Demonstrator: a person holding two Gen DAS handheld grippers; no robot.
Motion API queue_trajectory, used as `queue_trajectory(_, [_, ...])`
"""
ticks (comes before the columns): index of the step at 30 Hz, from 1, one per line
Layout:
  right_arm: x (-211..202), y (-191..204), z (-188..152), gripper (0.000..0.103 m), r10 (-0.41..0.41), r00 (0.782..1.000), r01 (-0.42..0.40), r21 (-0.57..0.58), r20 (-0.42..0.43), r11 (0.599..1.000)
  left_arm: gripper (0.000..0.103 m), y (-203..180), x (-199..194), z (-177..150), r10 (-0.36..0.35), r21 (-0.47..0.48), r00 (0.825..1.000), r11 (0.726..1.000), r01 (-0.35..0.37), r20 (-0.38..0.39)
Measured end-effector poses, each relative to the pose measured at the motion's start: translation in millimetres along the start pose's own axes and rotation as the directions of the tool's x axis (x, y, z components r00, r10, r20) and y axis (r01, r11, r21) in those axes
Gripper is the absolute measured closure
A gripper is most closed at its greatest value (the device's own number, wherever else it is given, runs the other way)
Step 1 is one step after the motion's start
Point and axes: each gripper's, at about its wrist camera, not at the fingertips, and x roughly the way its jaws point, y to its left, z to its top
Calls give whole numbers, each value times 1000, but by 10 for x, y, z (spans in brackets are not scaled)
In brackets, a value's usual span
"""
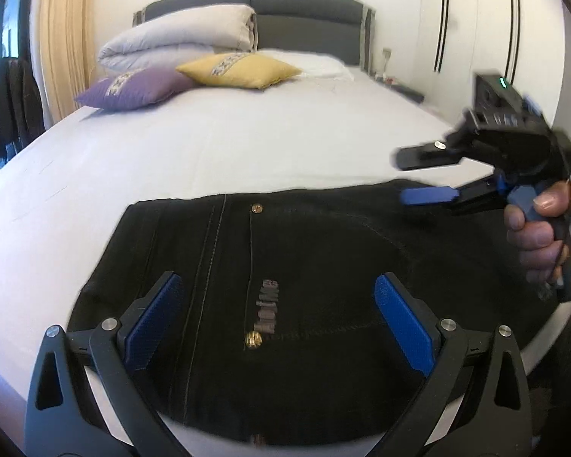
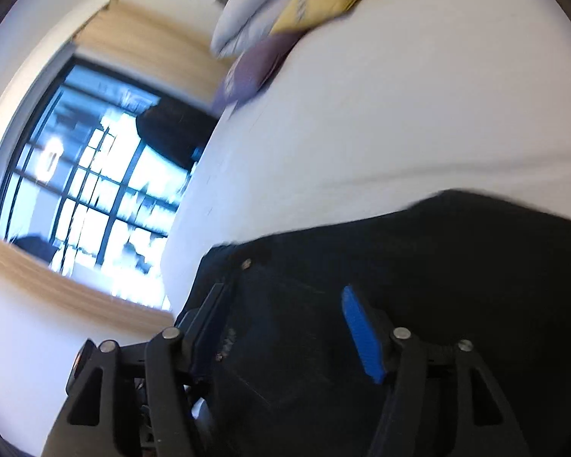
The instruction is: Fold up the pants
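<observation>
The black pants (image 1: 304, 266) run off the bottom of the left picture, so their legs cannot be seen. The right gripper (image 1: 418, 175) looks smeared, and the hand (image 1: 540, 236) holding it is cut by the edge. In the right picture the window (image 2: 91, 194) and pillows (image 2: 285, 11) are fuzzy.

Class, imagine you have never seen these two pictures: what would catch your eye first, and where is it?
First, the black pants spread flat across the near end of the white bed, with both open grippers, left gripper and right gripper, above them. Next, the yellow cushion and purple cushion near the headboard.
</observation>
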Motion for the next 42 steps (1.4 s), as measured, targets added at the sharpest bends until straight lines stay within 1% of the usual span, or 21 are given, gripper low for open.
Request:
queue_trajectory(2, [206, -112, 16, 43, -48, 996, 48, 8, -70, 999, 0, 133, 275, -124, 14, -37, 996, 999, -17, -93])
queue_trajectory(4, [291, -412, -27, 91, -45, 996, 49, 58, -76, 997, 0, 213, 320, -188, -36, -86, 998, 996, 31, -60])
queue_trajectory(5, [215, -629, 30, 103, -37, 997, 44, 128, -61, 991, 0, 212, 310, -179, -39, -86, 997, 996, 34, -64])
queue_trajectory(7, [-213, -1067, 30, 103, 10, 997, -30, 272, 73, 962, 0, 164, 313, -168, -23, -69, 997, 997, 19, -69])
queue_trajectory(8, [-421, -1148, -49, 92, -38, 990, -1, 280, 133, 960, 0, 168, 320, -157, -21, -76, 997, 997, 16, -68])
queue_trajectory(9, [-677, -1178, -98, 68, -97, 977, 38, 288, 190, 957, 0, 159, 308, -137, -17, -83, 997, 996, 12, -69])
queue_trajectory(11, [-1099, -1172, -277, 39, -42, 964, -37, 289, 264, 956, 0, 50, 197, -58, -21, -95, 999, 995, 18, -36])
queue_trajectory(15, [-1162, -816, -901, 19, 81, 957, -143, 210, 279, 967, 0, -293, 96, 52, -86, -72, 996, 994, 87, 19])
queue_trajectory(16, [-1141, -867, -1091, 22, 65, 962, -125, 216, 265, 968, 0, -407, 172, 36, -110, -70, 994, 992, 108, -13])
queue_trajectory(17, [-1194, -979, -1165, 44, 55, 959, -114, 204, 277, 972, 0, -559, 313, -21, -131, -51, 989, 990, 128, -66])
queue_trajectory(18, [-1285, -1081, -1245, 66, 34, 950, -96, 186, 312, 978, 0, -635, 376, -65, -98, -23, 992, 995, 96, -76])
queue_trajectory(20, [-1581, -1408, -1379, 82, -11, 932, -94, 269, 362, 959, 0, -780, 437, -166, -12, 61, 998, 998, 16, -60])
queue_trajectory(23, [-2129, -1633, -1361, 83, -186, 867, -1, 374, 463, 927, 0, -648, 417, -86, -11, 4, 995, 1000, 11, -102])
queue_trajectory(26, [-2781, -1825, -1623, 81, -381, 771, 102, 491, 511, 865, 0, -543, 166, 74, 45, -72, 996, 996, -51, -76])
queue_trajectory(30, [-3171, -1529, -1974, 37, -432, 655, 68, 521, 620, 851, 0, -914, -108, 337, -44, -41, 998, 998, 45, 37])
queue_trajectory(33, [-2899, -1187, -2049, 34, -222, 723, -55, 374, 655, 926, 0, -1545, 80, 257, -229, 8, 973, 973, 229, -20])
queue_trajectory(36, [-2513, -1178, -2165, 41, -206, 815, -19, 380, 542, 925, 0, -1943, 441, -13, -229, 95, 963, 965, 244, -141])
queue_trajectory(37, [-2442, -1294, -2232, 57, -251, 818, 14, 418, 518, 908, 0, -1968, 542, -109, -210, 89, 963, 970, 228, -171])
queue_trajectory(38, [-2463, -1421, -2321, 93, -277, 816, 12, 463, 508, 886, 0, -1948, 502, -157, -215, 100, 967, 968, 229, -138])
queue_trajectory(40, [-2682, -1712, -2469, 103, -306, 807, -43, 567, 505, 823, 0, -1878, 418, -161, -219, 114, 963, 964, 238, -156])
queue_trajectory(42, [-3108, -1917, -2822, 103, -369, 754, -72, 626, 544, 777, 0, -1807, 381, -178, -191, 118, 967, 970, 212, -171])
